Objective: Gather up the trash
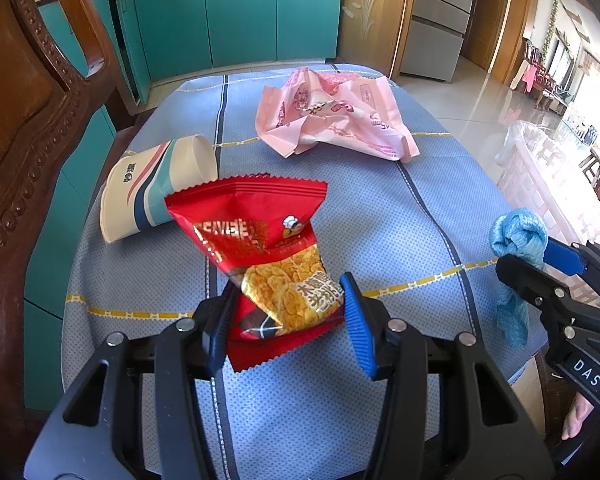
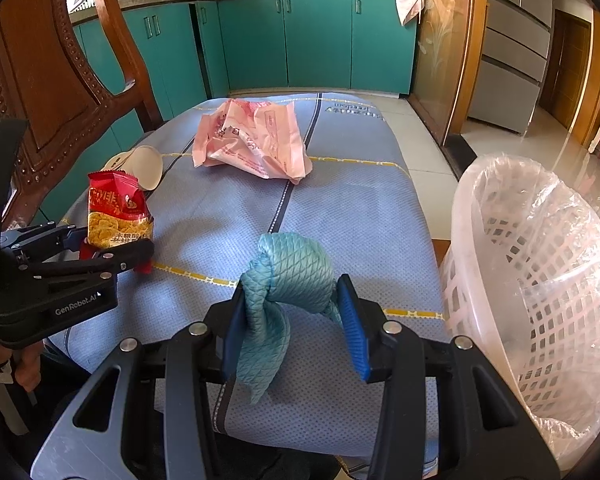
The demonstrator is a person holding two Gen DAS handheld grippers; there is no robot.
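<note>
A table (image 2: 340, 216) covered by a blue dotted cloth with dark stripes and yellow lines fills most of both views, with a carved wooden chair (image 1: 28, 92) at its left side and teal kitchen cabinets (image 2: 320, 36) behind it. Just beside the table's right edge stands a white lattice basket (image 2: 540, 264) lined with a clear plastic bag, its mouth tilted toward the table. A crumpled pink wrapper (image 1: 336, 116) lies on the far half of the cloth. Nearer, on the left, a paper cup (image 1: 160, 188) with pink, blue and teal stripes lies on its side, its open mouth facing the wrapper. The left gripper (image 1: 288, 320) has its blue pads closed part-way on the lower end of a red snack bag (image 1: 256, 240), holding it upright above the cloth, just in front of the cup. The right gripper (image 2: 296, 324) is likewise closed part-way on a knotted blue cloth (image 2: 296, 272), whose loose tail hangs down between the pads, above the near edge of the table and near the basket. A hand (image 2: 24, 364) shows under the left gripper's handle.
</note>
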